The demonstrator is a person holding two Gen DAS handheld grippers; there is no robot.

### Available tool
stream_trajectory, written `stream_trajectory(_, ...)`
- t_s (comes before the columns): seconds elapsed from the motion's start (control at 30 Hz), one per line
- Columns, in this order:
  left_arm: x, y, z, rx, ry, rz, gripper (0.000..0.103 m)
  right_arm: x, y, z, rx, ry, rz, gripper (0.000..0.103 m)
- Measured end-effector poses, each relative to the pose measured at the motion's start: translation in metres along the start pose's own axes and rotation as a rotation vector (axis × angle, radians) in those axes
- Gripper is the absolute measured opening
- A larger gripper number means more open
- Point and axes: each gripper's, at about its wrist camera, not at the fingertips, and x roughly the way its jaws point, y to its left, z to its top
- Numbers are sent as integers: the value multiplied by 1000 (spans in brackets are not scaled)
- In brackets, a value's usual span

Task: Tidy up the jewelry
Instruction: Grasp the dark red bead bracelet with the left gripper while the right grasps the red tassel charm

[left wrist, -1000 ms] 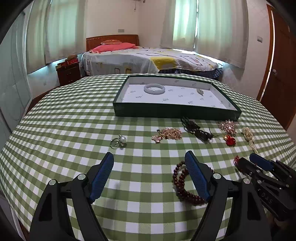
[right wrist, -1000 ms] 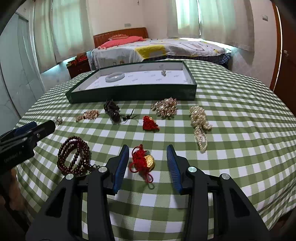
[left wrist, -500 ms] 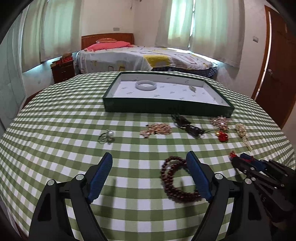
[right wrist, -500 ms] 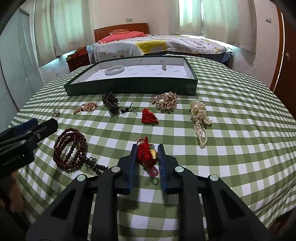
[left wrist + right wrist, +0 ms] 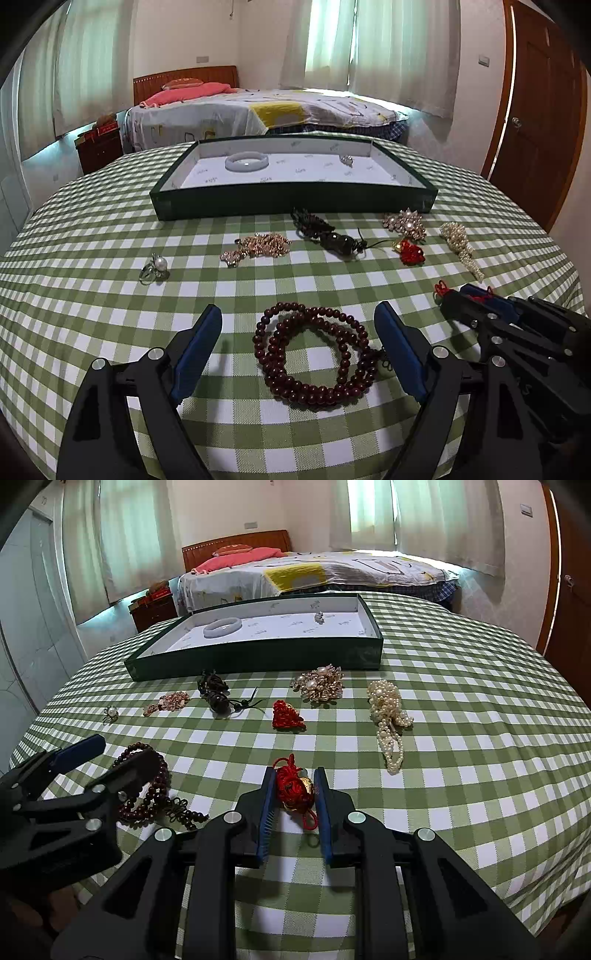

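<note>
- The red knot charm (image 5: 295, 788) with a gold piece lies on the green checked tablecloth (image 5: 461, 782), pinched between the two blue pads of the right gripper (image 5: 294, 794), whose jaws are narrow and pressed on it from both sides.
- The coil of dark red beads (image 5: 314, 356) lies on the cloth just left of the charm, between the fingers of the left gripper (image 5: 301, 343); its jaws stand wide and are opening, and the pads do not touch the beads.
- Farther out on the cloth sits a row of pieces: a pearl ring (image 5: 155, 269), a rose-gold chain (image 5: 256, 248), a dark corded pendant (image 5: 328, 234), a small red ornament (image 5: 288, 716), a gold and pearl brooch (image 5: 319, 683) and a string of white pearls (image 5: 388, 716).
- Behind the row stands a shallow dark green tray (image 5: 295, 201) with a white lining; a pale bangle (image 5: 246, 161) lies in it toward the left and a small silver piece (image 5: 346, 159) toward the right.
- The cloth covers a round table in a bedroom: a bed (image 5: 258, 114) with a wooden headboard and a pink pillow, a low wooden nightstand (image 5: 99, 146), pale curtains (image 5: 369, 48) over bright windows, a brown door (image 5: 535, 110) on the right.
- Both grippers tilt down toward the cloth, side by side and close together, each showing at the edge of the other's view.
</note>
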Motion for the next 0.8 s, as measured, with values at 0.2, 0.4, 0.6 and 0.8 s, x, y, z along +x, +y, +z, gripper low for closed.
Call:
stream_trajectory(0.2,9,5,-3,-16,51,8,82,0,1,0,0,2,2,21)
stream_trajectory(0.4,6,3,-4,12,57,18,77,0,1,0,0,2,1,21)
stream_trajectory(0.6,3,7,-6,34,52,9,52,0,1,0,1,2,2,21)
stream_trajectory(0.8,1,9,-7,40,50,3,37,0,1,0,0,2,2,21)
